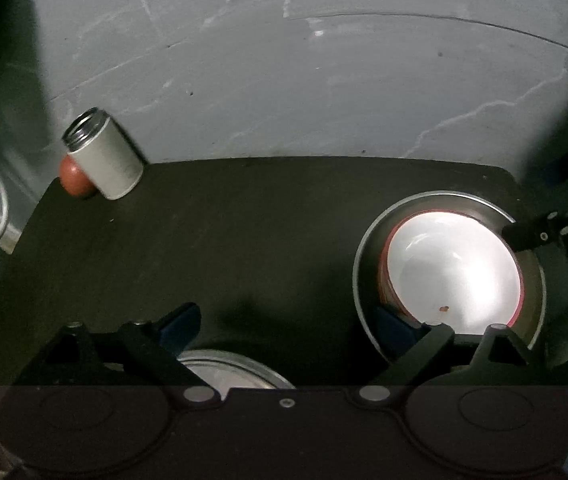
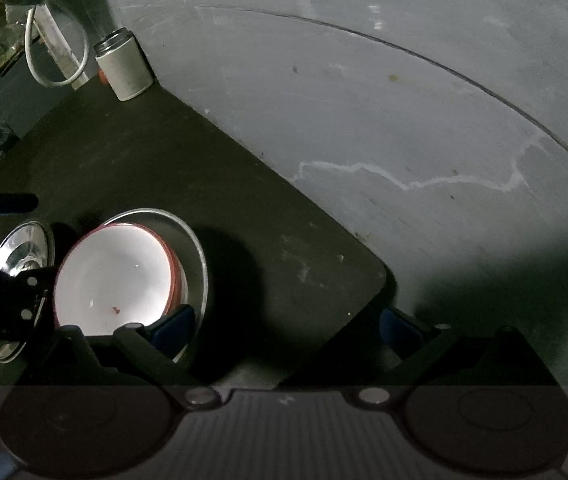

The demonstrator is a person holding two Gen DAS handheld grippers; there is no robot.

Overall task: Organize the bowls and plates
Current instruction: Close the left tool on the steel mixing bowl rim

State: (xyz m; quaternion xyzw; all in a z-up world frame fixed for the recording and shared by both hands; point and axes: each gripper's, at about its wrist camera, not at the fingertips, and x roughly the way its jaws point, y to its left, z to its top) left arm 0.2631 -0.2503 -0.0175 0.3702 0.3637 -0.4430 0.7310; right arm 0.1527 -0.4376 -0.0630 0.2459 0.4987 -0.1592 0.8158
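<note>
Nested for stacking: white bowl (image 1: 454, 268) inside steel plate (image 1: 368, 280) on dark table (image 1: 203, 248); both grippers, left (image 1: 290, 320) and right (image 2: 288, 320), spread wide, clamping nothing, flanking the stack

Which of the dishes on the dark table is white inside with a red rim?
The red-rimmed bowl, nested in the larger metal dish. The other dishes are bare shiny metal, like the steel plate to its left in the right wrist view.

Bare dark table (image 1: 243, 240) between can (image 1: 103, 156) and bowl (image 1: 456, 272)
</note>
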